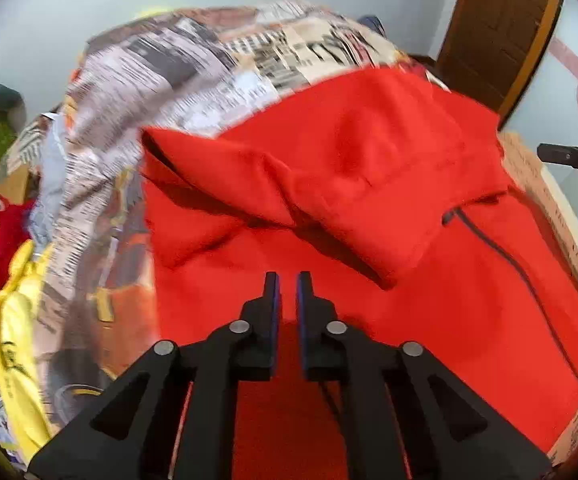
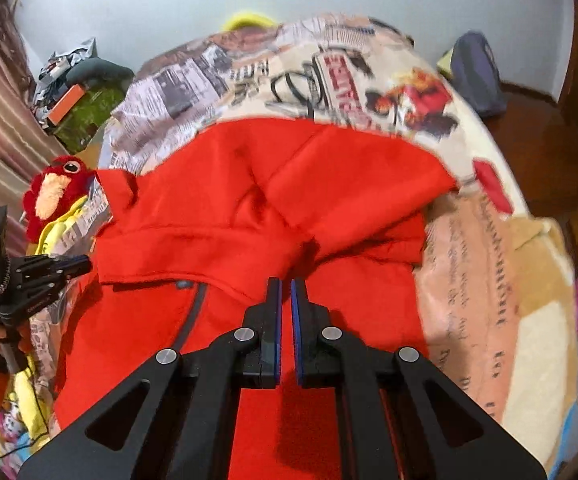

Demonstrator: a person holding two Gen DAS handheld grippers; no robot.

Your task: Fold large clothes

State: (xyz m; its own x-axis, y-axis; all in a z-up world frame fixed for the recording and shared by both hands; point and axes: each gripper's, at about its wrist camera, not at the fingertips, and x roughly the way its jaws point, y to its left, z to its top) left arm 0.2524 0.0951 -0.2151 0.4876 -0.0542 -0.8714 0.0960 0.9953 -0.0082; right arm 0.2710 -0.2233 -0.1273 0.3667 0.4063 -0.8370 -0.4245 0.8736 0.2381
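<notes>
One red hooded jacket (image 1: 369,288) lies spread on the bed (image 2: 489,280), its sleeves already crossed over the chest so the body can be folded next. You hold two claws above it: the left claw (image 1: 287,280) has a narrow gap and holds nothing, the right claw (image 2: 285,286) is almost closed and also empty. One red plush bird (image 2: 55,192) sits beside

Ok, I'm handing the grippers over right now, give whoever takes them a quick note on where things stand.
Left gripper: jaws a narrow gap apart, nothing between them, above the red jacket.
Right gripper: shut, holding nothing.
The jacket lies on the printed bedspread, sleeves folded across the body; zipper showing.
Done: sleeves in.
Left: probably fold the body over and tidy it.
</notes>
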